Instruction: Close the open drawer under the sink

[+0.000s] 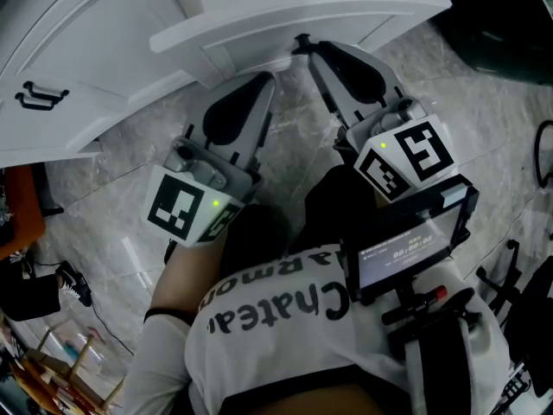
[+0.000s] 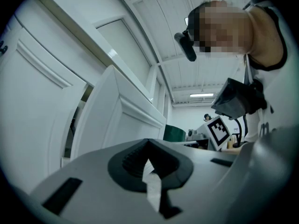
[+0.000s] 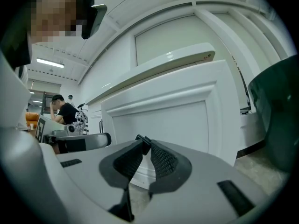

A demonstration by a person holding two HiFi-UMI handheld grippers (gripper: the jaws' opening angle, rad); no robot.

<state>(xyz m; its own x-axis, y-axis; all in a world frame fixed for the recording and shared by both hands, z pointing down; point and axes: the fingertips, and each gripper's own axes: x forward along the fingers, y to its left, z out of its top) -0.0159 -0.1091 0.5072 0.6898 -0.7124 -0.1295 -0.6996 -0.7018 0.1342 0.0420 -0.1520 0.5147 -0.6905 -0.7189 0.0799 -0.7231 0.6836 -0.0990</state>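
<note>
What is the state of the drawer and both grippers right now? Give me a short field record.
drawer: open, its white front stands out from the cabinet
left gripper: fingers together, nothing held, pointed at the drawer front
right gripper: fingers together, nothing held, tip at the lower edge of the drawer front
contact: cannot tell whether either tip touches the front
floor: grey marbled tile below the drawer
task status: drawer not yet pushed in
</note>
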